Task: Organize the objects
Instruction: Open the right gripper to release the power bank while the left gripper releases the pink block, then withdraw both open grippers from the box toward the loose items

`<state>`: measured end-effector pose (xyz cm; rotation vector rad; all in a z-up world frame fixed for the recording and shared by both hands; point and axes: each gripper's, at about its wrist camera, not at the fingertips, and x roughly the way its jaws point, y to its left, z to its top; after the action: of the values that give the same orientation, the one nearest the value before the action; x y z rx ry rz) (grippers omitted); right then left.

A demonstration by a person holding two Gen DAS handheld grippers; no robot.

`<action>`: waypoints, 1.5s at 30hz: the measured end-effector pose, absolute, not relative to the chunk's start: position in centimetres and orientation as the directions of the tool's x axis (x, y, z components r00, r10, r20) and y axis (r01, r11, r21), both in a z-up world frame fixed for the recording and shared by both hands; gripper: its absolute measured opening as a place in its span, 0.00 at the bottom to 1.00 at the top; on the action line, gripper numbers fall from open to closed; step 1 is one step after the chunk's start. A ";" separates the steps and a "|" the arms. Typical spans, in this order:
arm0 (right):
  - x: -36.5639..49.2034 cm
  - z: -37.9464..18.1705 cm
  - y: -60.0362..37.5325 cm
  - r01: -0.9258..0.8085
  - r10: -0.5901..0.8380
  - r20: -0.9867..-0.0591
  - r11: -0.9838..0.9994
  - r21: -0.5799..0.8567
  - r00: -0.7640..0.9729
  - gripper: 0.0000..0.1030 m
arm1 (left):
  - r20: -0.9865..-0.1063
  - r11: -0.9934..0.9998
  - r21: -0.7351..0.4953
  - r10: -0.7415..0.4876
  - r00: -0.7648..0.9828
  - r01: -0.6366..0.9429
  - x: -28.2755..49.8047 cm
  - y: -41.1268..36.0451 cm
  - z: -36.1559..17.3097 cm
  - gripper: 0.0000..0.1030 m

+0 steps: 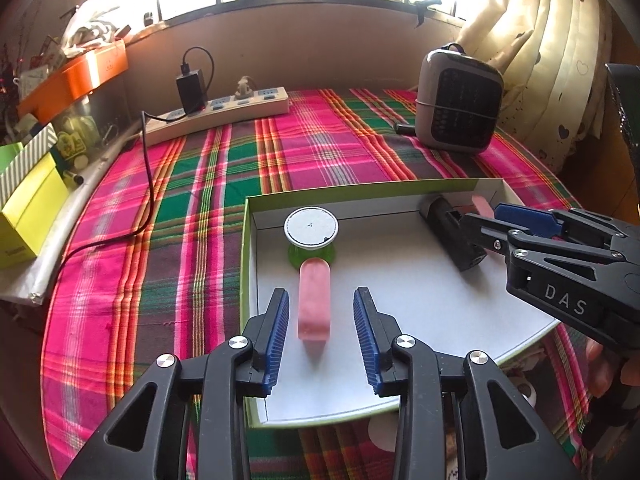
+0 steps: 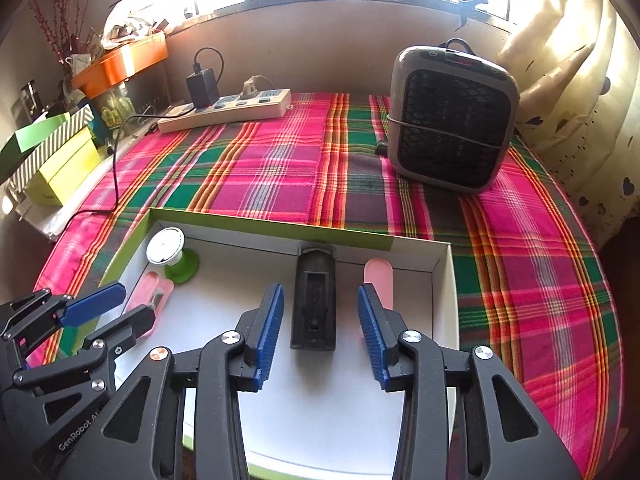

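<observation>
A shallow white box with green rim (image 1: 245, 264) (image 2: 280, 227) lies on the plaid cloth. In it are a pink clip (image 1: 315, 300) (image 2: 150, 294), a green suction holder with a white disc top (image 1: 311, 229) (image 2: 166, 249), a black rectangular device (image 1: 454, 236) (image 2: 314, 304) and a pink flat stick (image 1: 482, 207) (image 2: 379, 280). My left gripper (image 1: 321, 340) (image 2: 106, 312) is open with the pink clip between its fingers, not touching. My right gripper (image 2: 320, 334) (image 1: 486, 222) is open around the black device, apart from it.
A grey fan heater (image 1: 458, 100) (image 2: 454, 116) stands at the back right. A white power strip with a black charger (image 1: 218, 110) (image 2: 226, 110) and its cable lie at the back left. Yellow and striped boxes (image 1: 28, 204) (image 2: 60, 164) sit at the left. Curtain at right.
</observation>
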<state>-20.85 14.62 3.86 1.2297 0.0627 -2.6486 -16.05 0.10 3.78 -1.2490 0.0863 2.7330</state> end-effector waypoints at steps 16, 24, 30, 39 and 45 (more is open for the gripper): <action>-14.0 5.8 16.4 0.206 -0.191 -0.708 -0.976 0.065 -0.680 0.41 | -0.722 -0.987 -0.072 0.151 -0.676 -0.144 -10.4 -1.3 5.2 0.33; -10.0 5.5 17.5 0.203 -0.187 -0.690 -0.977 0.060 -0.699 0.44 | -0.722 -0.969 -0.129 0.236 -0.650 -0.208 -7.4 -0.5 4.6 0.37; -7.8 4.6 18.3 0.201 -0.199 -0.691 -0.976 0.080 -0.694 0.47 | -0.748 -0.954 -0.155 0.283 -0.600 -0.257 -6.0 0.6 3.3 0.40; -6.8 3.4 18.8 0.212 -0.212 -0.705 -0.973 0.090 -0.676 0.47 | -0.765 -0.950 -0.164 0.293 -0.573 -0.266 -5.8 1.4 2.3 0.40; -6.8 3.1 19.1 0.221 -0.229 -0.702 -0.970 0.104 -0.674 0.47 | -0.774 -0.949 -0.160 0.290 -0.562 -0.270 -6.2 2.2 2.1 0.40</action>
<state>-6.84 19.14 3.08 1.1213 -0.0159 -2.6694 -6.20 2.20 2.09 -1.2583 -0.0330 2.5269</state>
